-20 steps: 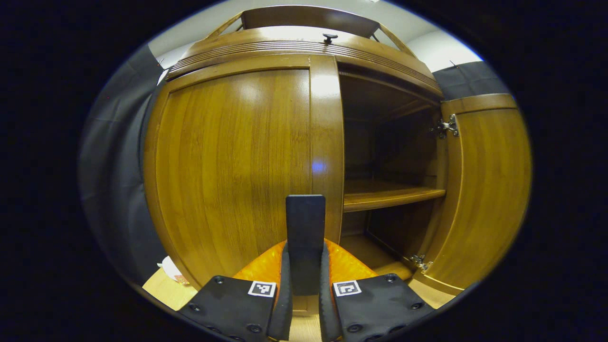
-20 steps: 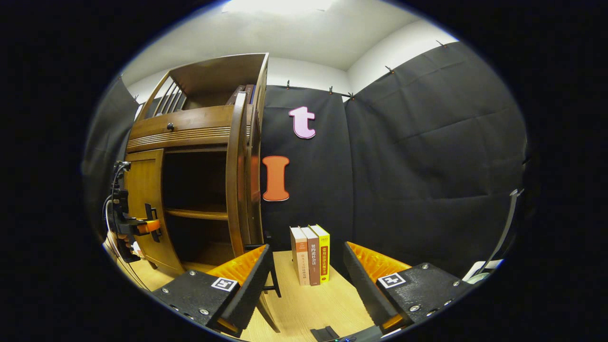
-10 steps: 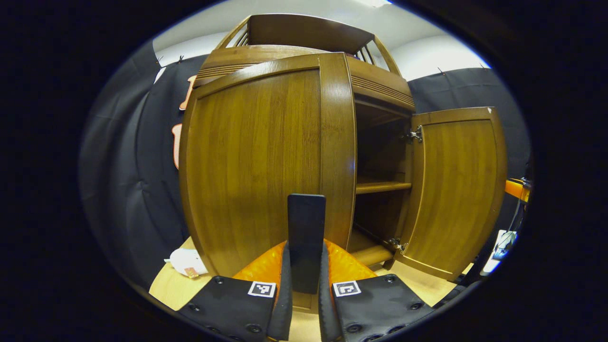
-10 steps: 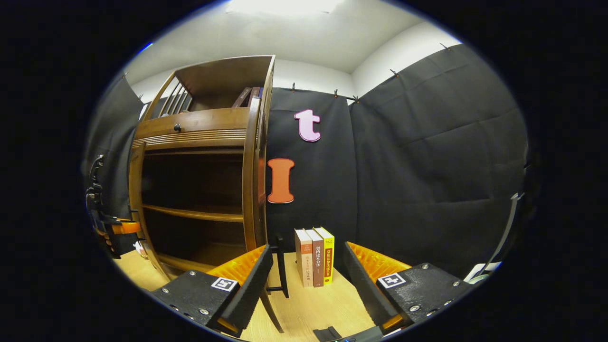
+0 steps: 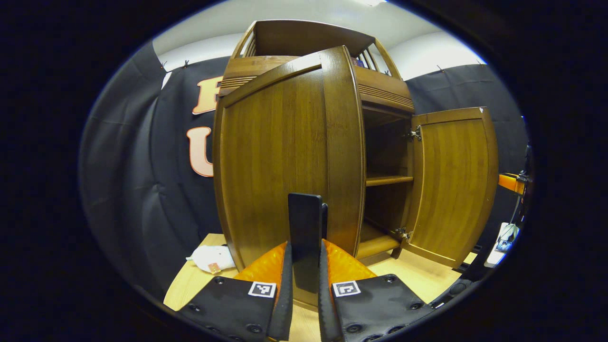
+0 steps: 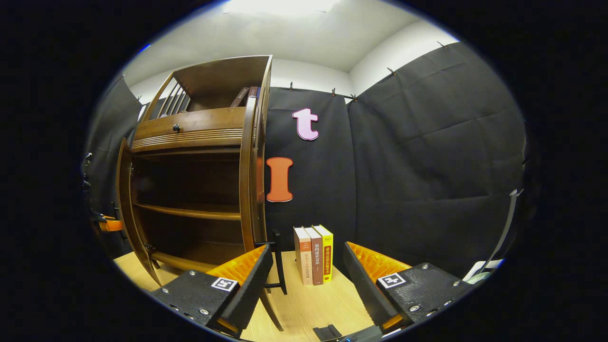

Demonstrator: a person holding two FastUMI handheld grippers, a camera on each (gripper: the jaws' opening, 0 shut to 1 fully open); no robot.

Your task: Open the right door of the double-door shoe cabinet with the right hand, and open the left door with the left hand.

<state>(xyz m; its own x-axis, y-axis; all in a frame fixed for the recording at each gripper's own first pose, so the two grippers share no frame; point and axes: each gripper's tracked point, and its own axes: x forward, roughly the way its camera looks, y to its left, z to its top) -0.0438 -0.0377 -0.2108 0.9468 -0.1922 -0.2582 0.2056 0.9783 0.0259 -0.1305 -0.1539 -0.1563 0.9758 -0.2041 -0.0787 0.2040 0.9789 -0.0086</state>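
Observation:
The wooden shoe cabinet [image 5: 380, 90] stands with both doors swung out. In the left gripper view my left gripper [image 5: 305, 247] is shut on the black upright handle [image 5: 306, 213] of the left door [image 5: 280, 161], which is wide open toward me. Farther right hangs the open right door [image 5: 451, 185]. In the right gripper view that right door [image 6: 248, 180] shows edge-on, its black handle [image 6: 278, 261] just beside my left fingertip [image 6: 259, 266]. My right gripper [image 6: 308, 251] is open and holds nothing. The left door [image 6: 124, 199] and the left gripper [image 6: 107, 223] appear at the far left.
Three upright books [image 6: 313, 254] stand on the pale wooden table [image 6: 323, 304] against the black cloth wall, right of the cabinet. A white soft object [image 5: 209, 256] lies on the table left of the cabinet. Inside, a shelf [image 6: 190, 211] crosses the dark interior.
The left door has swung farther open with my left gripper still shut on its handle. The right gripper has barely moved and stays open beside the right door.

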